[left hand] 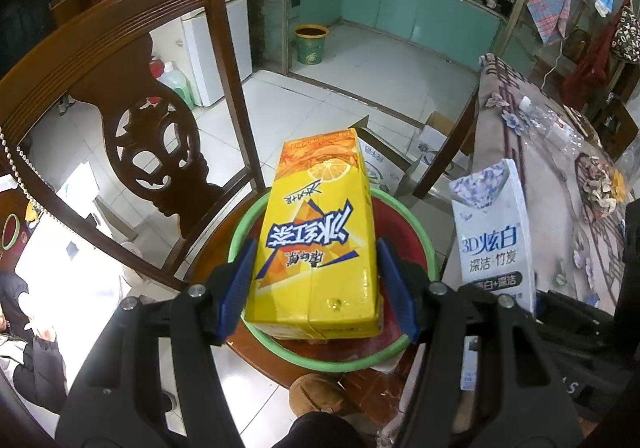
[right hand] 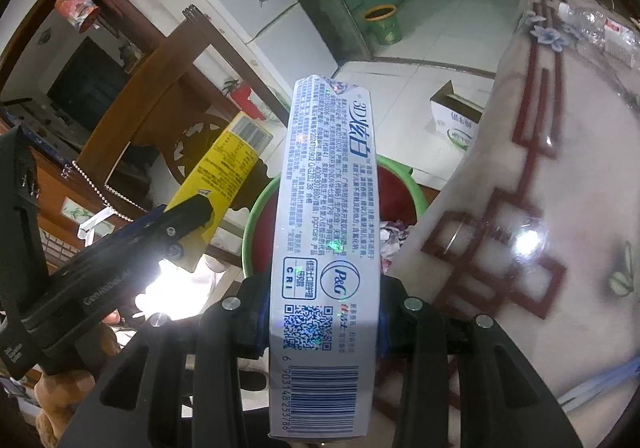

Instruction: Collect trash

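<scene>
A wooden chair (left hand: pixel 120 95) stands beside the cloth-covered table (right hand: pixel 540 167), and on its seat sits a green-rimmed red basin (left hand: pixel 424 244) that seems to serve as the trash bin. The left gripper (left hand: pixel 316 288) pinches a yellow iced-tea carton (left hand: pixel 316 232) across its sides and holds it above the basin, tilted away. The right gripper (right hand: pixel 322 328) clamps a silvery toothpaste box (right hand: pixel 324 228) near its barcode end, its far end pointing toward the basin. Crumpled wrappers (right hand: pixel 390 238) already lie inside, so part of the job looks done. Both boxes are not yet dropped in, and a clear plastic bottle (left hand: pixel 548 119) lies on the table, probably still to collect
</scene>
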Demonstrator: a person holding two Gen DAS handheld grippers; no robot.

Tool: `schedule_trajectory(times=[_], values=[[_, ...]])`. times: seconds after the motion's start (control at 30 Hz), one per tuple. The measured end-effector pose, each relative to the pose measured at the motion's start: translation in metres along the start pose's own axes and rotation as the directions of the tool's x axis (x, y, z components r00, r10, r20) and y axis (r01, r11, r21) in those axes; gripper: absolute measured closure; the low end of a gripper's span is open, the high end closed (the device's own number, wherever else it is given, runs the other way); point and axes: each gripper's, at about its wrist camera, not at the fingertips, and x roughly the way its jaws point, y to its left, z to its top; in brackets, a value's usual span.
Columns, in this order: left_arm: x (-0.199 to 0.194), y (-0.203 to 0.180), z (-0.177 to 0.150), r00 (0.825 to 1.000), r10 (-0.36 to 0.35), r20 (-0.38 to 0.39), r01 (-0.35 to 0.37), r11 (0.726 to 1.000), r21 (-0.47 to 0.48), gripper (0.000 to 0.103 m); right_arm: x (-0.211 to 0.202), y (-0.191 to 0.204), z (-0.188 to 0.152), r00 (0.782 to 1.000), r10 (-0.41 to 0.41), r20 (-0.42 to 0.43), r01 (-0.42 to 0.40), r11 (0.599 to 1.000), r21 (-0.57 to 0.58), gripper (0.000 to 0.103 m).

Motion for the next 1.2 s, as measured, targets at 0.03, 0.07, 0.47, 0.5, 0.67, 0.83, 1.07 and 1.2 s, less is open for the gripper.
schedule_trajectory(times=[0.03, 0.07, 0.47, 0.5, 0.67, 0.83, 1.07, 1.2], values=[[0.001, 0.002, 0.0, 1.0, 0.003, -0.002, -0.003, 1.0, -0.004, 0.044, 0.001, -0.001, 0.0, 1.0, 0.002, -0.002, -0.002, 1.0, 0.003, 0.066], [0.001, 0.003, 0.0, 1.0, 0.005, -0.004, -0.005, 1.0, -0.007, 0.044, 0.002, -0.001, 0.0, 1.0, 0.005, -0.004, -0.005, 1.0, 0.006, 0.066], [0.003, 0.006, 0.005, 0.998, 0.068, 0.002, -0.068, 0.998, -0.01, 0.036, -0.008, -0.005, 0.009, 0.997, -0.009, 0.073, 0.006, 0.999, 0.052, 0.035], [0.003, 0.006, 0.005, 0.998, 0.067, 0.005, -0.067, 0.998, -0.011, 0.031, -0.012, -0.007, 0.007, 0.996, -0.017, 0.082, 0.013, 0.999, 0.053, 0.035], [-0.002, -0.014, 0.007, 0.999, 0.042, 0.012, -0.042, 0.999, 0.019, 0.021, -0.043, -0.027, -0.003, 0.992, -0.04, 0.124, 0.029, 0.996, 0.088, 0.035], [-0.007, -0.047, 0.009, 1.0, 0.003, 0.019, -0.004, 0.996, 0.084, 0.015, -0.084, -0.062, -0.02, 0.977, -0.127, 0.172, 0.108, 0.987, 0.118, 0.031], [-0.013, -0.092, 0.01, 0.998, -0.062, 0.013, 0.06, 0.989, 0.135, 0.011, -0.164, -0.166, -0.051, 0.907, -0.376, 0.191, 0.335, 0.918, 0.214, 0.03], [-0.014, -0.118, 0.01, 0.991, -0.133, -0.005, 0.133, 0.983, 0.123, 0.009, -0.227, -0.246, -0.062, 0.812, -0.546, 0.203, 0.478, 0.824, 0.303, 0.03]])
